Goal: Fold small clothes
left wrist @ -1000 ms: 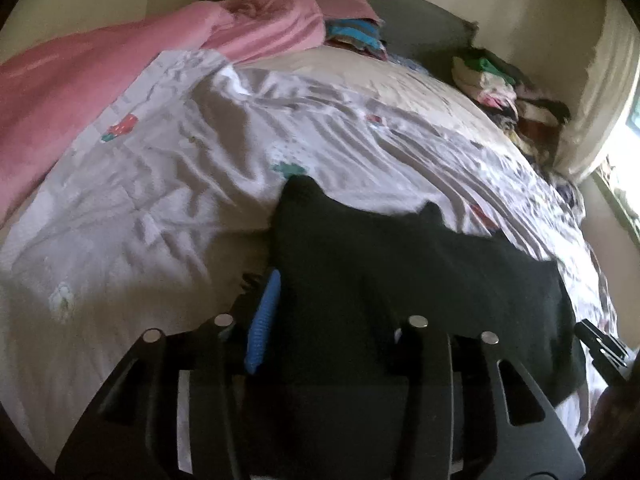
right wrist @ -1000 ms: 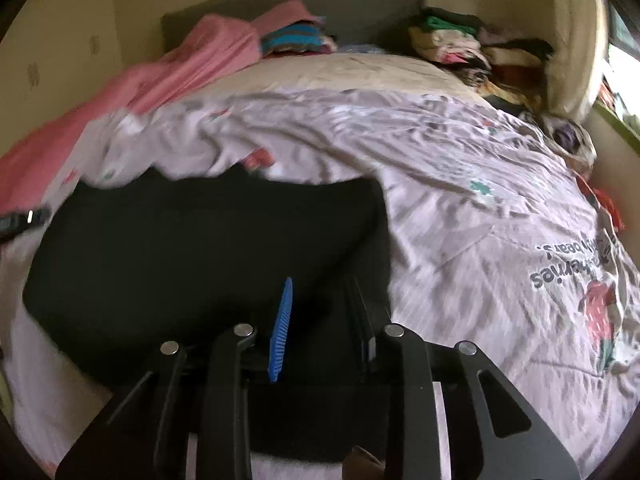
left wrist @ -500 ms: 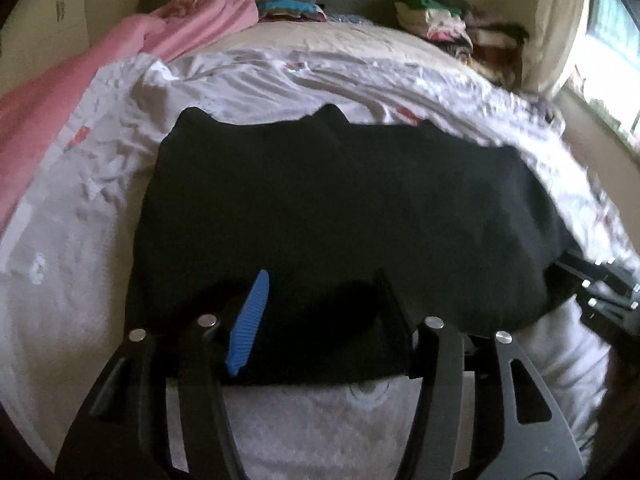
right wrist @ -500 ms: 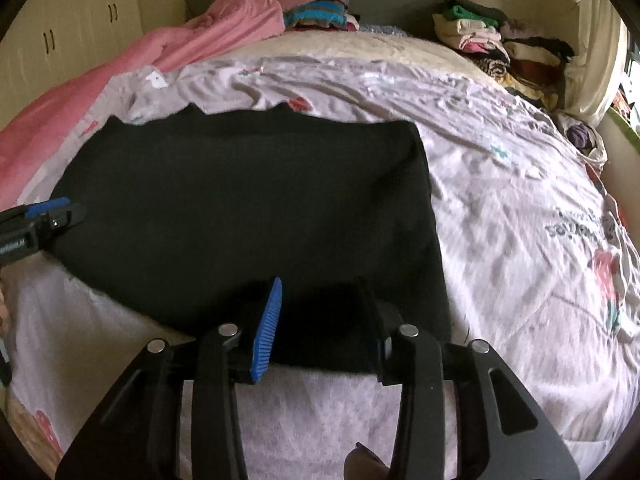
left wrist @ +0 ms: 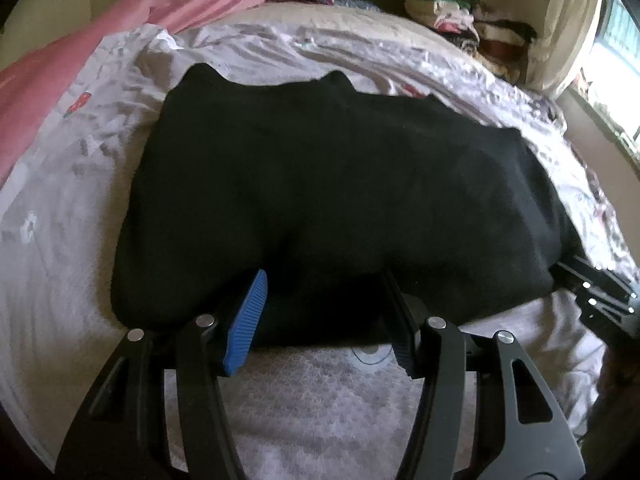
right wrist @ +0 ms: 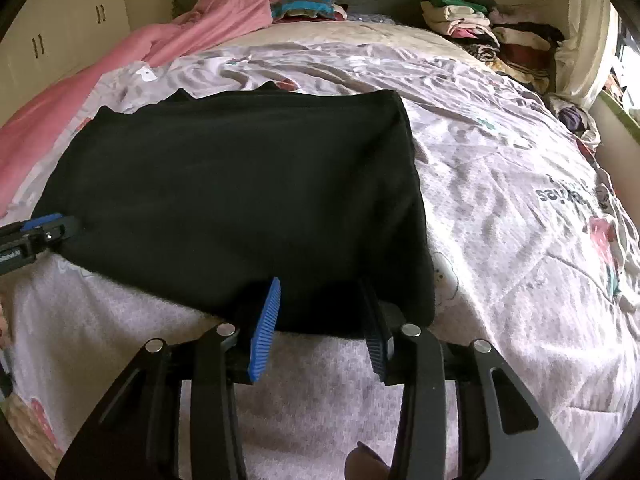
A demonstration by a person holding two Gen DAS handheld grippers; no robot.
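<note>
— What carries everything here?

— A wide bed (right wrist: pixel 500 208) under a crumpled pale lilac sheet printed with flowers and dark lettering.

— And what lies on it?

— A black knit garment (right wrist: pixel 240 200) is spread flat near the front edge. A pink fleece blanket (right wrist: pixel 132 68) is bunched along the left side. At the headboard sits a striped folded stack (right wrist: pixel 306 6), and a taller pile of mixed folded clothes (right wrist: pixel 480 28) fills the far right corner.
</note>
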